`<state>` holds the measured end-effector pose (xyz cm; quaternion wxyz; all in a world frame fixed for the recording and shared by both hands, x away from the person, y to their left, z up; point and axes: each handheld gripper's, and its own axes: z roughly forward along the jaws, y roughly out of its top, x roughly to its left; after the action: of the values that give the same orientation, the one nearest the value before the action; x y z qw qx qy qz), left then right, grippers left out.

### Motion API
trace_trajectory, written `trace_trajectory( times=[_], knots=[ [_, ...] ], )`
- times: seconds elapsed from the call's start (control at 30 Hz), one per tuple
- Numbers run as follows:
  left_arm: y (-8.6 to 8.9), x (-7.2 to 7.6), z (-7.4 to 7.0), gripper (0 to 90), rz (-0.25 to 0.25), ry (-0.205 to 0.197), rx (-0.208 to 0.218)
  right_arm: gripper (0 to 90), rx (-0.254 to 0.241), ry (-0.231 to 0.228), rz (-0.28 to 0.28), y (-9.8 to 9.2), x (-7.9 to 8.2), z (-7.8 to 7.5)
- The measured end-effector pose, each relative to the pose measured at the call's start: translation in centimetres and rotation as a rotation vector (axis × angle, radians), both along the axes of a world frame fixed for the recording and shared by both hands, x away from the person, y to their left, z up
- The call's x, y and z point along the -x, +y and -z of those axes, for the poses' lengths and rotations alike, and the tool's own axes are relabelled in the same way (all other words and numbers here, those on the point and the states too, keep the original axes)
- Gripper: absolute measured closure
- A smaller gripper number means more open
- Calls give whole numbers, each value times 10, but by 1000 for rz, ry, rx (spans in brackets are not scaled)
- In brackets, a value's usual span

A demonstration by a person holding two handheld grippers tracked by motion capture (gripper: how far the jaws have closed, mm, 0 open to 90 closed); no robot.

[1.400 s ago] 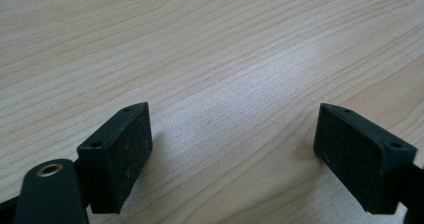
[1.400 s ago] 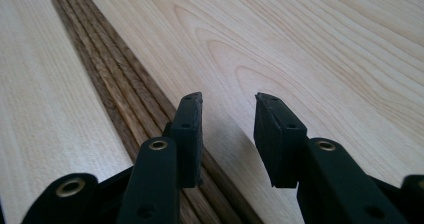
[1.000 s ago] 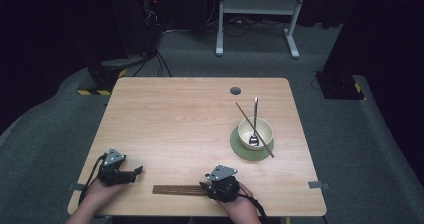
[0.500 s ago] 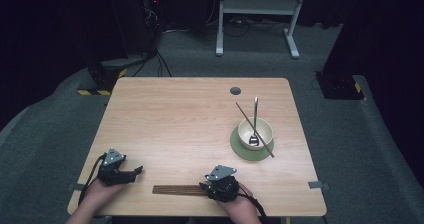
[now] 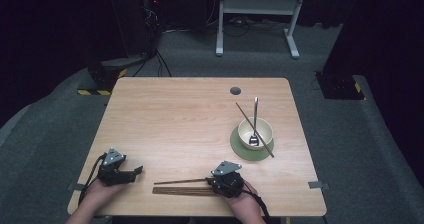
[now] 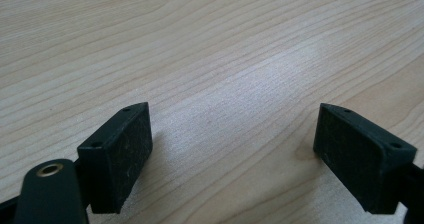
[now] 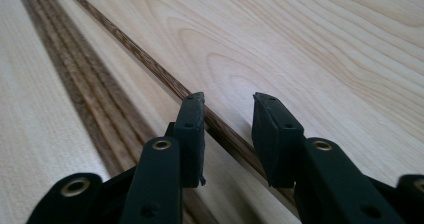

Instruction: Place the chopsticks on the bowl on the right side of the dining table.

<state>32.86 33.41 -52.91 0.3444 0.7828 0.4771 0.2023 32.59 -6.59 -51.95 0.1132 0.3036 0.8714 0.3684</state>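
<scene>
picking a single chopstick (image 7: 165, 81) off the table (image 5: 190, 114) looks like the step in hand. right gripper (image 7: 227, 134) sits low at the near edge, jaws straddling that one stick, which lies angled apart from the bundle of chopsticks (image 7: 75, 84) just beside it. jaws have just been closing, with the stick running between them, but there's a clear gap on both sides, so the pads aren't pressing yet; nothing gripped

in the high view the right gripper (image 5: 216, 180) points left along the sticks, and the loose chopstick (image 5: 180, 181) runs just above the bundle (image 5: 180, 190)

left gripper (image 6: 232, 149) rests near the front left corner, jaws wide apart, nothing between them, bare wood below. seen from above, the left gripper (image 5: 131, 173) is well apart from the sticks

bowl (image 5: 255, 133) on a green mat (image 5: 239, 146) at the right holds a spoon (image 5: 255, 116) and one more chopstick (image 5: 250, 121) across it, so my guess is the sticks go there

next move: finish closing on the stick, keeping the left pad off the bundle, then lift level. thin and round, it could roll or pivot in the pads if pinched off-centre
</scene>
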Motion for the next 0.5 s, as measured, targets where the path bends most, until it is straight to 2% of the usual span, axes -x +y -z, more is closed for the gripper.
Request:
trace_trajectory(
  times=[0.13, 0.17, 0.4, 0.5],
  knots=[
    [1, 0, 0, 157, 0, 2, 6, 720, 0, 0, 9, -6, -4, 0],
    [0, 0, 0, 157, -1, 1, 3, 756, 6, -4, 19, -8, -5, -1],
    [0, 0, 0, 157, 0, 0, 2, 801, 11, -11, 50, -18, -12, -2],
    [1, 0, 0, 157, 0, 2, 6, 825, -2, -7, 68, -25, -15, -2]
  ],
)
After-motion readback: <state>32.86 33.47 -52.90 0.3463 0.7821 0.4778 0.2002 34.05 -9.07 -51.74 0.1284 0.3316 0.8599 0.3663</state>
